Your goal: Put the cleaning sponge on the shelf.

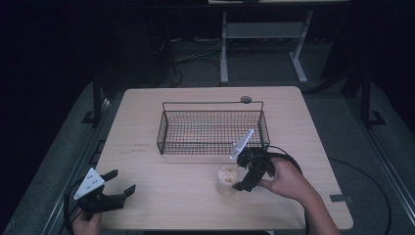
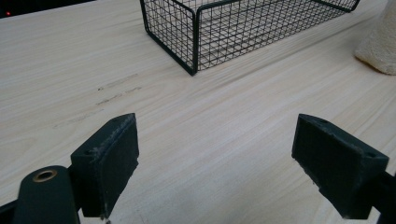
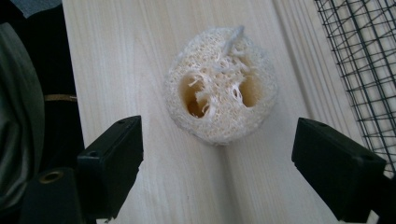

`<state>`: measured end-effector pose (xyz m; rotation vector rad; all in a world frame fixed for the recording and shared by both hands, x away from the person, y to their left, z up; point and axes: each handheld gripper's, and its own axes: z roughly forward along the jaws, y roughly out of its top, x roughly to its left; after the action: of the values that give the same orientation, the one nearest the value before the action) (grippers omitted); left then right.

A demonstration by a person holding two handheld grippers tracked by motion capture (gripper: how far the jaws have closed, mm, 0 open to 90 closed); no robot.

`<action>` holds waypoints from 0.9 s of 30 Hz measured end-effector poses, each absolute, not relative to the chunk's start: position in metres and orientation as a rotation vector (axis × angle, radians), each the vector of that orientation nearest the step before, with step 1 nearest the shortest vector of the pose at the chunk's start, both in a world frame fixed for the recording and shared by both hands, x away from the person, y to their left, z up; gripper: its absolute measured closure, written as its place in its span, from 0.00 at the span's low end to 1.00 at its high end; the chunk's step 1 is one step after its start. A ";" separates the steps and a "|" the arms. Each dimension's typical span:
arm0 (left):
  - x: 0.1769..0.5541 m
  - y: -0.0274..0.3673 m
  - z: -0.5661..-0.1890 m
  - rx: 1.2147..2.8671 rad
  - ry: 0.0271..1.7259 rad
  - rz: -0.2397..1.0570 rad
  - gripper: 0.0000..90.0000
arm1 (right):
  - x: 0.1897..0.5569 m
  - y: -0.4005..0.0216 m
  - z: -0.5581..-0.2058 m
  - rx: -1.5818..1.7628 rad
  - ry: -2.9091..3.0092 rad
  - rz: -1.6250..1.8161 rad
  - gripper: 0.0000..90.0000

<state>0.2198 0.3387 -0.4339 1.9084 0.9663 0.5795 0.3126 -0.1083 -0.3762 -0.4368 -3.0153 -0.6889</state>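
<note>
Your left gripper (image 1: 119,189) sits at the table's 7 o'clock corner, jaws spread wide over bare wood, gripping nothing, basically parked out of the way. Your right gripper (image 1: 242,172) is around 5 o'clock, tilted down over the loofah slice (image 1: 227,175), jaws also wide apart and not touching it yet; looks like you're lining up to straddle it for a grab. The loofah lies flat on the table (image 1: 171,205), just short of the wire basket (image 1: 211,128) at 12 o'clock, probably its destination. No labels or writing I can read anywhere.
</note>
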 end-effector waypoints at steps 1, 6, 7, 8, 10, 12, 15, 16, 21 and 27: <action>0.220 0.338 -0.434 1.908 0.967 0.577 0.15 | 0.312 -0.107 -0.376 -0.434 -3.014 -0.687 0.18; 0.221 0.338 -0.435 1.909 0.963 0.573 0.15 | 0.314 -0.100 -0.375 -0.412 -3.028 -0.672 0.18; 0.221 0.338 -0.435 1.909 0.963 0.573 0.15 | 0.314 -0.098 -0.374 -0.411 -3.027 -0.671 0.18; 0.221 0.338 -0.435 1.908 0.965 0.573 0.16 | 0.315 -0.097 -0.374 -0.411 -3.026 -0.667 0.18; 0.221 0.338 -0.435 1.909 0.963 0.572 0.15 | 0.316 -0.093 -0.374 -0.401 -3.028 -0.657 0.18; 0.221 0.338 -0.435 1.908 0.962 0.571 0.15 | 0.317 -0.090 -0.375 -0.393 -3.029 -0.643 0.18; 0.221 0.338 -0.434 1.908 0.963 0.573 0.15 | 0.319 -0.085 -0.377 -0.382 -3.028 -0.617 0.18; 0.220 0.339 -0.434 1.899 0.962 0.573 0.15 | 0.320 -0.084 -0.378 -0.385 -3.020 -0.613 0.18; 0.220 0.341 -0.434 1.886 0.974 0.574 0.15 | 0.323 -0.079 -0.382 -0.383 -3.015 -0.594 0.18; 0.220 0.340 -0.434 1.897 0.965 0.574 0.15 | 0.326 -0.074 -0.387 -0.386 -3.021 -0.561 0.18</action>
<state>0.2203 0.3400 -0.4336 1.8969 0.9653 0.5742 0.3258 -0.0745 -0.3870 -0.3863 -3.0209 -0.5611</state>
